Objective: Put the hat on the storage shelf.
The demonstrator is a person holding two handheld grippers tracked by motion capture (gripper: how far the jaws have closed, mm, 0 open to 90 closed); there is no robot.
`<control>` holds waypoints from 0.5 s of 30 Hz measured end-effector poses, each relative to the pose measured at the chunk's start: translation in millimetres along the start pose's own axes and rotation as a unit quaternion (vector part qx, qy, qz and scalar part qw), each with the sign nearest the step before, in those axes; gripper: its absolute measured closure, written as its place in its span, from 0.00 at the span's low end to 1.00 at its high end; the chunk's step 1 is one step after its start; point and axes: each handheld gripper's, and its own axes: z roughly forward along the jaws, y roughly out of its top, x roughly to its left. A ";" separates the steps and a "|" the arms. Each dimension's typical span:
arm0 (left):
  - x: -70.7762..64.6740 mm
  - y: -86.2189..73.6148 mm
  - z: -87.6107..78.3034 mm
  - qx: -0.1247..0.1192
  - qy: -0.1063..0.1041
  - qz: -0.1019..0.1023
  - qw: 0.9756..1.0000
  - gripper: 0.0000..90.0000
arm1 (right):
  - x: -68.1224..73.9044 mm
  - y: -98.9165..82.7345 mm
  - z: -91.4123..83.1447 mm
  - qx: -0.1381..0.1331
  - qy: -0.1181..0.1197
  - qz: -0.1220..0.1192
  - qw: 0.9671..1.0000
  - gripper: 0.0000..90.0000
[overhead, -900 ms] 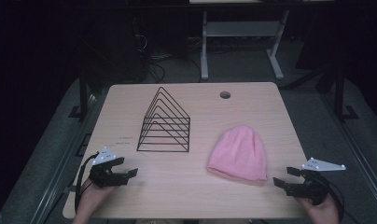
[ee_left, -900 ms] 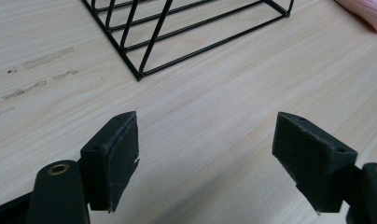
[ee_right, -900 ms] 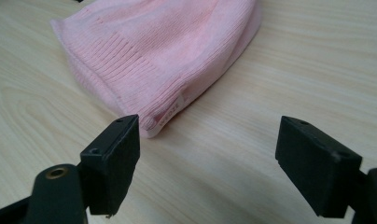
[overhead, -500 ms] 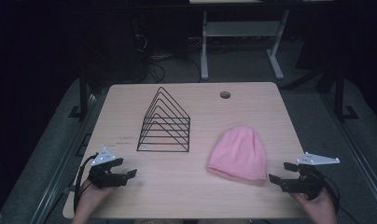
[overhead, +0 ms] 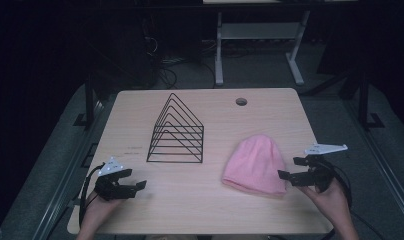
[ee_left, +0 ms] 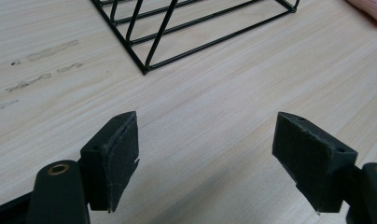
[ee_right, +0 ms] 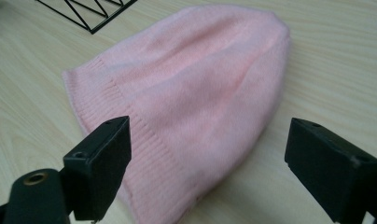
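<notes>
Right tool (overhead: 296, 167): jaws spread wide, nothing held, hovering at the ribbed brim of the pink beanie (ee_right: 191, 102), which lies flat just ahead of it. Left tool (overhead: 138, 185): released, empty; the wire rack (overhead: 176, 131) ahead of it is cut off at the frame top in its own view. Pale wood-grain worktop (overhead: 190, 210) shows faint scuff marks. Room beyond is dark; cables and a white frame are barely legible.

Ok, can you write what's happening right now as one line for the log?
left gripper: open, over bare table | right gripper: open, at hat edge, not gripping | rack: untouched
</notes>
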 end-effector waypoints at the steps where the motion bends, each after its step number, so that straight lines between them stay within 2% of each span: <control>1: 0.0 0.0 0.0 0.000 0.000 0.000 1.000 0.25 | 0.0 3.7 1.6 0.000 0.002 0.000 1.000 0.16; 9: -0.2 2.1 3.6 -0.001 -0.003 0.000 1.000 0.25 | -6.7 33.0 21.8 0.018 0.017 -0.005 1.000 0.16; 15: 2.4 2.2 2.4 -0.001 0.000 0.004 1.000 0.25 | -12.7 52.1 32.5 0.041 0.016 -0.011 0.999 0.17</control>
